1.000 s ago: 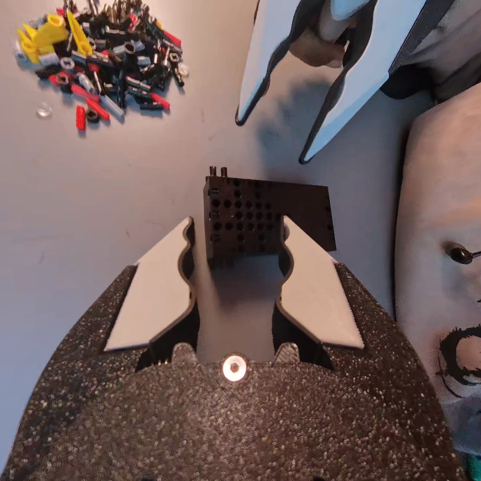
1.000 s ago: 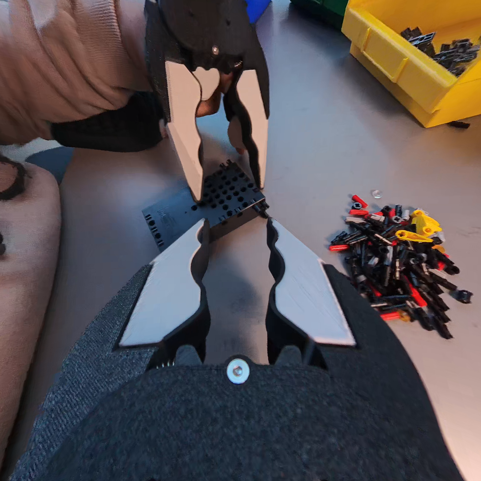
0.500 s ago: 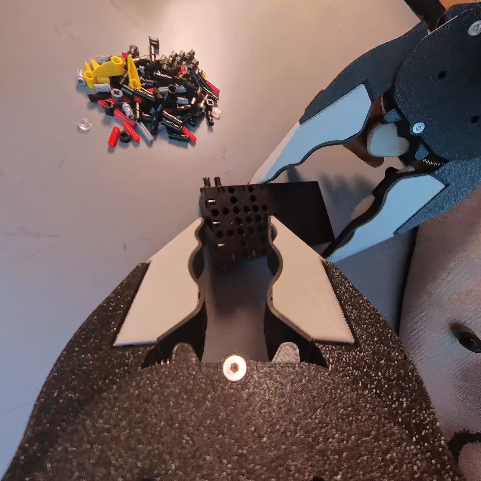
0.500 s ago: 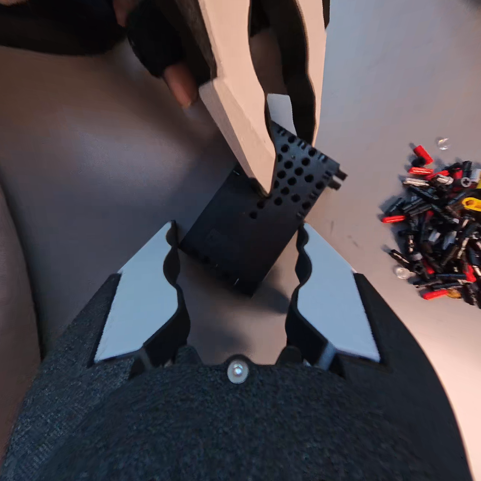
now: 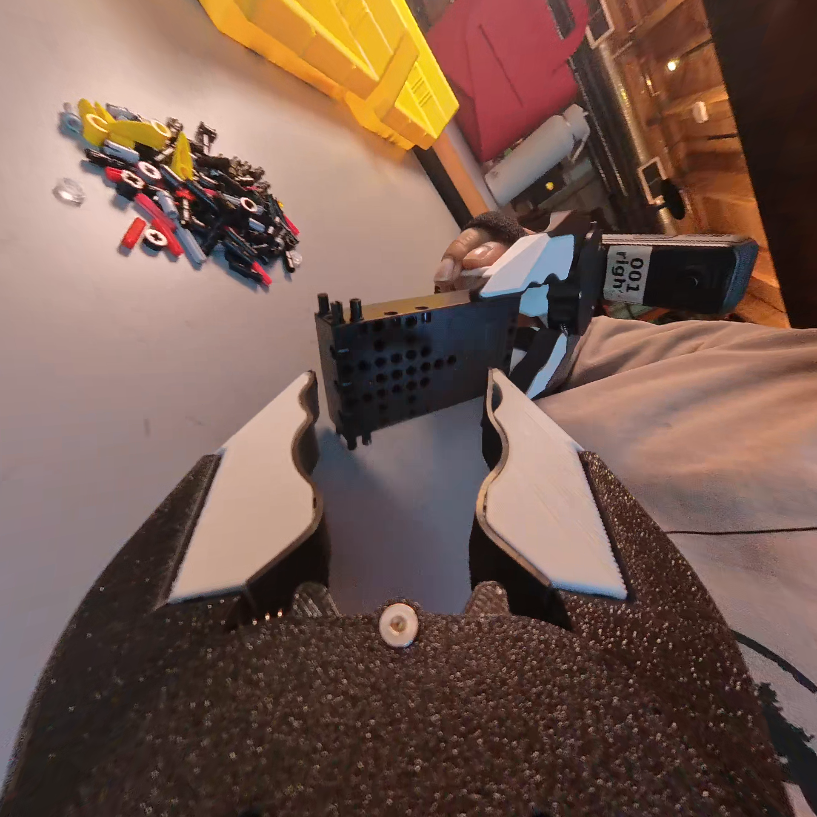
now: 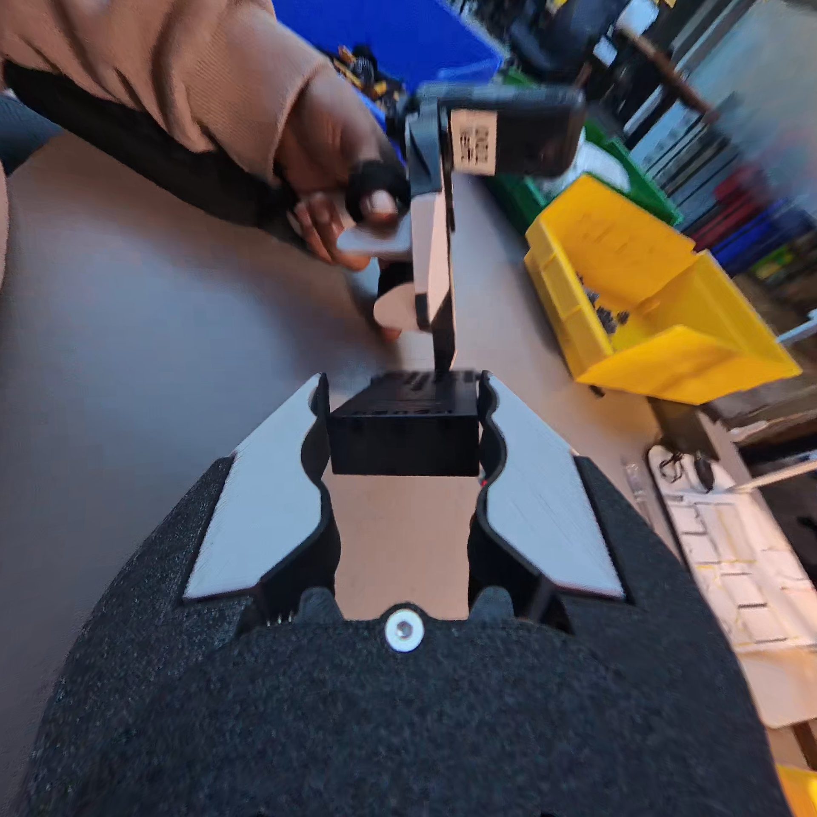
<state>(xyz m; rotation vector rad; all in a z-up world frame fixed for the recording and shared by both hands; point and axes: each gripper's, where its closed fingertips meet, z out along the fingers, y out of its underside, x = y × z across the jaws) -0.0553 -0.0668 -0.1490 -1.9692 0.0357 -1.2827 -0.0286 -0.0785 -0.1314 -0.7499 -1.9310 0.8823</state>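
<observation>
A black block full of holes (image 5: 411,362), with short black pins at its corners, is off the grey table (image 5: 132,398) and stands on edge. My right gripper (image 6: 403,376) is shut on one end of the block (image 6: 404,442), with both pads against its sides. The left wrist view shows the right gripper (image 5: 530,318) clamping the block's right end from above and below. My left gripper (image 5: 401,378) is open, its tips just short of the block and not pressing on it. The right wrist view shows one of its fingers (image 6: 435,265) edge-on, pointing down at the block's far end.
A pile of small red, black, grey and yellow parts (image 5: 177,185) lies on the table to the left. A yellow bin (image 6: 654,318) stands at the right, with blue (image 6: 389,40) and green (image 6: 619,168) bins behind. A person's sleeve (image 5: 685,420) lies along the right side. Some 4 cm of space lies between my two pairs of fingers.
My left gripper was shut on the block half a second ago and has let go and opened. My right gripper closed on the block, which is now raised off the table and turned on edge.
</observation>
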